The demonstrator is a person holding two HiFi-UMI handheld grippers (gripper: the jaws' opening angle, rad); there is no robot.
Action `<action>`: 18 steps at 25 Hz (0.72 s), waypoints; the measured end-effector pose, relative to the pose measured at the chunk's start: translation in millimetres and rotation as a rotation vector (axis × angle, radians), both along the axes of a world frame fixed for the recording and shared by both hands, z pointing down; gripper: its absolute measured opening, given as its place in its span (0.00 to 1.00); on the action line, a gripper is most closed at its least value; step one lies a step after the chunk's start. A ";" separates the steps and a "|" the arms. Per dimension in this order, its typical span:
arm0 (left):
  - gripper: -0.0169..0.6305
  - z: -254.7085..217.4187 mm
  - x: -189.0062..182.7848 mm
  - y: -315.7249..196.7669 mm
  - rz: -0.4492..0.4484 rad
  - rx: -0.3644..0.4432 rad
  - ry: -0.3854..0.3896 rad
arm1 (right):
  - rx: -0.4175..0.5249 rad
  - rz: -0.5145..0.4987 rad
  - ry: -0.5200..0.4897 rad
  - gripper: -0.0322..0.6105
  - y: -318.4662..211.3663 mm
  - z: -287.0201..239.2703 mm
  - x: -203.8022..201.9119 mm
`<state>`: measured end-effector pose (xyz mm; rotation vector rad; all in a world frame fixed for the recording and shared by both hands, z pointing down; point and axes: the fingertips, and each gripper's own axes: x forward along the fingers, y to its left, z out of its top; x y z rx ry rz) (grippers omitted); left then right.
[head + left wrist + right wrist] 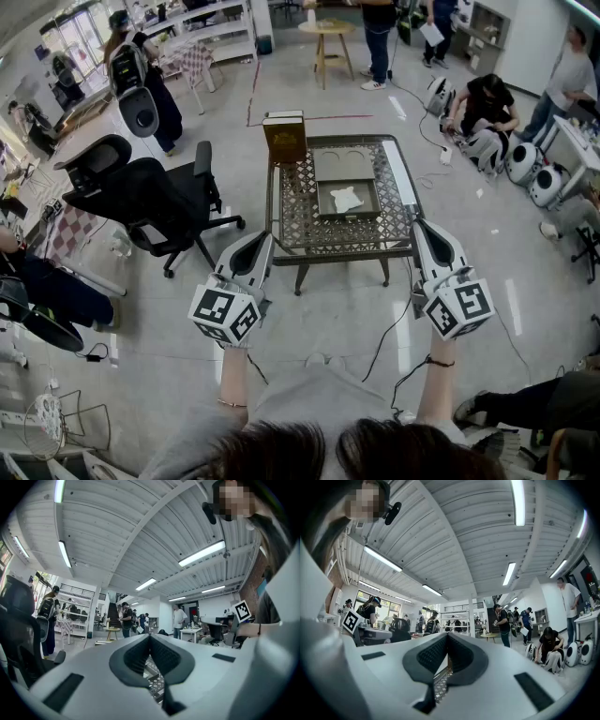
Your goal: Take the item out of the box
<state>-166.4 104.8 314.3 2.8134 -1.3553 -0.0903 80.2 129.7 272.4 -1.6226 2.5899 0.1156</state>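
Left tool (pixel 263 242) is pressed together, nothing between its pads. Right tool (pixel 419 230) is likewise pressed together and empty. I hold both about level, one at each near corner of the table (pixel 292 202), left tool at the left corner, right tool at the right. I cannot tell whether the tips reach over the edge. Table top is a metal lattice. Box (pixel 324 212), flat and grey, lies open at mid-table, its lid (pixel 342 164) laid back on the far side. Item (pixel 347 199), white and flat, lies inside the box, well apart from both tools. Brown carton (pixel 284 138) stands upright at the far left corner. Black chair (pixel 150 197) stands left of the table.
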 end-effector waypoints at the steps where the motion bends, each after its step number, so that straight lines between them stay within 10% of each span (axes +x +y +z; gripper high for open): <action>1: 0.05 0.1 0.1 -0.3 0.000 0.000 0.000 | -0.001 0.003 -0.007 0.08 -0.6 2.0 1.0; 18: 0.05 12.5 14.0 -6.8 -0.027 -0.030 -0.010 | -0.046 -0.041 -0.014 0.08 -14.0 22.9 11.2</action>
